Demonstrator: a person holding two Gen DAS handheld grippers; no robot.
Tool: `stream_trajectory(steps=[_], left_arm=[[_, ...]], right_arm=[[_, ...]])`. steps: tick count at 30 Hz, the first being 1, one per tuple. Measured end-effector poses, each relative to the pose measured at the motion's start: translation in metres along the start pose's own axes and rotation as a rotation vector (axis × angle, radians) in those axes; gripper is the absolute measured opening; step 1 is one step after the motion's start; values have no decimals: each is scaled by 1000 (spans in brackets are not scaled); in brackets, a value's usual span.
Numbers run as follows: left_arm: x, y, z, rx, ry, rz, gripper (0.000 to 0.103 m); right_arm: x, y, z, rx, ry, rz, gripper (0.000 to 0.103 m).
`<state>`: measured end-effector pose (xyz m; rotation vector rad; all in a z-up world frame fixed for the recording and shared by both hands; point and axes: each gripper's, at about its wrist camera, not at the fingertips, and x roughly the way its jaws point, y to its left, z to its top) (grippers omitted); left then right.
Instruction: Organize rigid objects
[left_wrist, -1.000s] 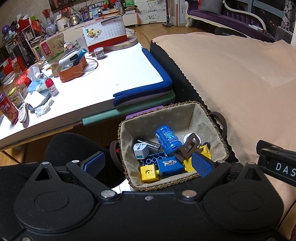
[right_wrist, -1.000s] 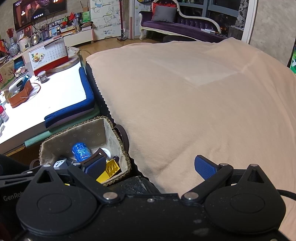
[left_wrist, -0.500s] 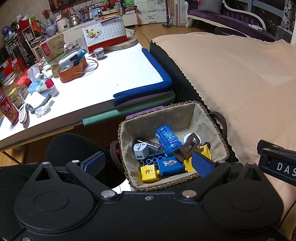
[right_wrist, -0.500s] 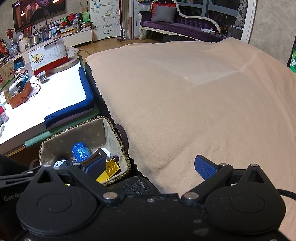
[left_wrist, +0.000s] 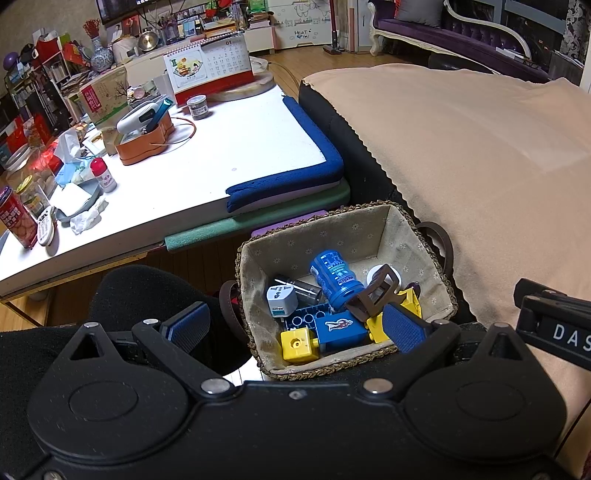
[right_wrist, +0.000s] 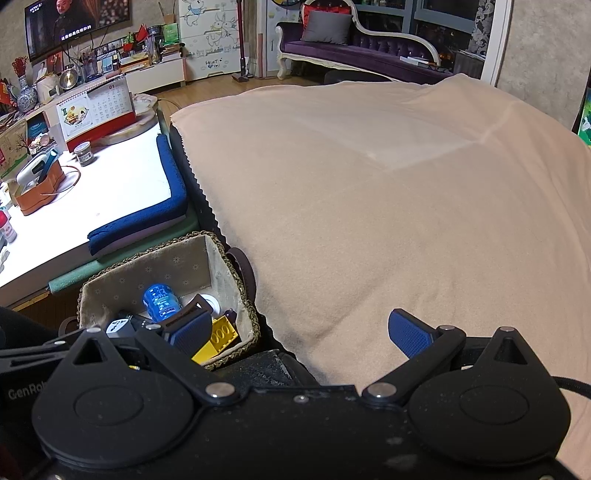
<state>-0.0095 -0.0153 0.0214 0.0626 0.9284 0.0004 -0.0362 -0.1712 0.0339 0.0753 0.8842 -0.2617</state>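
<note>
A woven basket (left_wrist: 399, 216) with a cloth lining sits between the low table and the bed. Inside lie a blue bottle (left_wrist: 334, 278), a white plug adapter (left_wrist: 281, 300), a brown open-frame piece (left_wrist: 376, 293), a blue brick (left_wrist: 341, 328), a yellow cube (left_wrist: 298, 345) and a yellow brick (right_wrist: 219, 338). My left gripper (left_wrist: 293, 326) hangs open just above the basket's near rim, nothing between its fingers. My right gripper (right_wrist: 299, 328) is open too, over the bed's edge beside the basket (right_wrist: 236, 280).
A beige blanket (right_wrist: 388, 206) covers the bed on the right. The white low table (left_wrist: 221, 147) on the left carries a calendar (left_wrist: 208, 70), an orange holder (left_wrist: 144, 142), a small tin (left_wrist: 196, 106) and clutter. Blue padding (left_wrist: 306, 173) lines the table's corner.
</note>
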Motion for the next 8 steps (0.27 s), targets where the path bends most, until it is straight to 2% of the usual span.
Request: stream_trajectory(steps=[8], left_arm=[[0,0,0,2,1,-1,97]], right_arm=[[0,0,0,-1,0,-1,102]])
